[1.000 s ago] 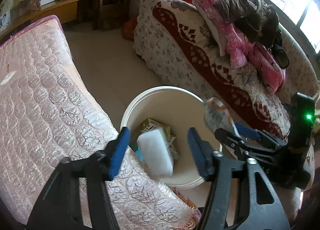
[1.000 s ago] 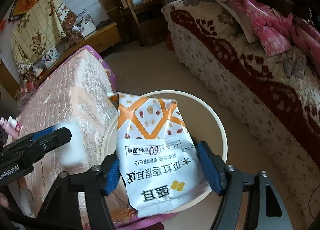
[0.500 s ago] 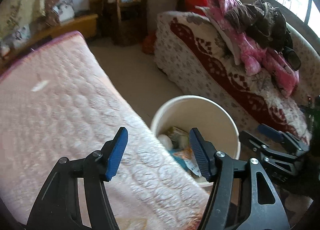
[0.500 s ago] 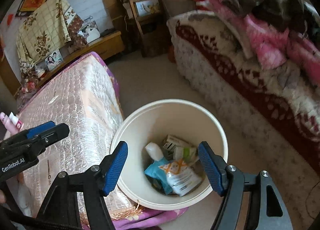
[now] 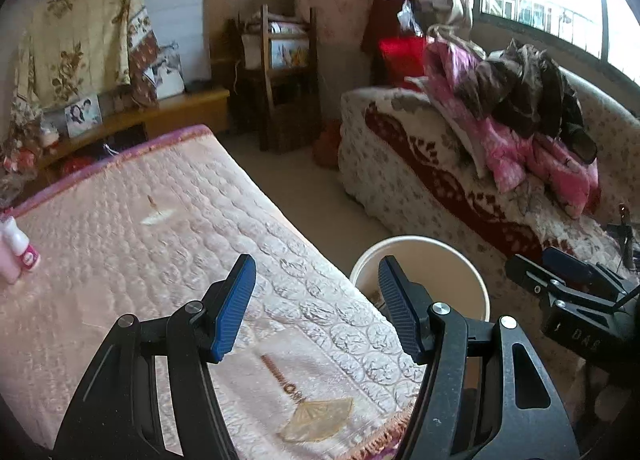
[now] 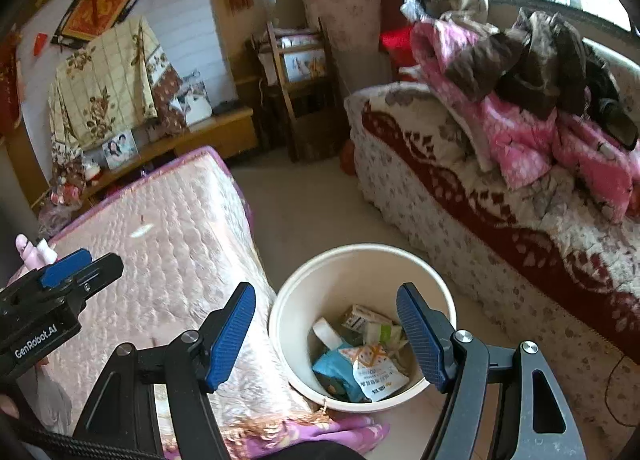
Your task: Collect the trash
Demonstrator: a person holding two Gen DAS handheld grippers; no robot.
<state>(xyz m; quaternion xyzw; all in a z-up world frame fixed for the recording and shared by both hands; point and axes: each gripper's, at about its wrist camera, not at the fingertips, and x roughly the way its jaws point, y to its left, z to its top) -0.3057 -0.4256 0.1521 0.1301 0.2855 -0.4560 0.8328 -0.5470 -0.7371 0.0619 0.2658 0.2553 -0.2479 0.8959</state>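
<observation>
A cream round bin [image 6: 416, 260] stands on the floor between the pink quilted table and the sofa. Inside it lie several pieces of trash, among them a white and orange snack bag [image 6: 376, 370], a blue wrapper [image 6: 332, 370] and a white sponge [image 6: 326, 334]. My right gripper [image 6: 326, 338] hangs open above the bin with nothing between its fingers. Over the table's near corner my left gripper [image 5: 316, 308] stands open and empty, with the bin's rim [image 5: 420, 241] just beyond its right finger. A pink and white bottle [image 5: 16, 250] stands at the table's left edge.
The pink quilted table [image 5: 132, 244] fills the left half. A sofa [image 6: 500, 212] with a red patterned cover and piled pink clothes runs along the right. A wooden chair [image 5: 286, 80] and a low wooden cabinet [image 5: 176, 112] stand at the back. Beige floor [image 6: 304, 212] lies between.
The sponge left my left gripper and the snack bag left my right gripper; both now lie in the bin. Both grippers rose and drew back, and the views tilted up toward the room.
</observation>
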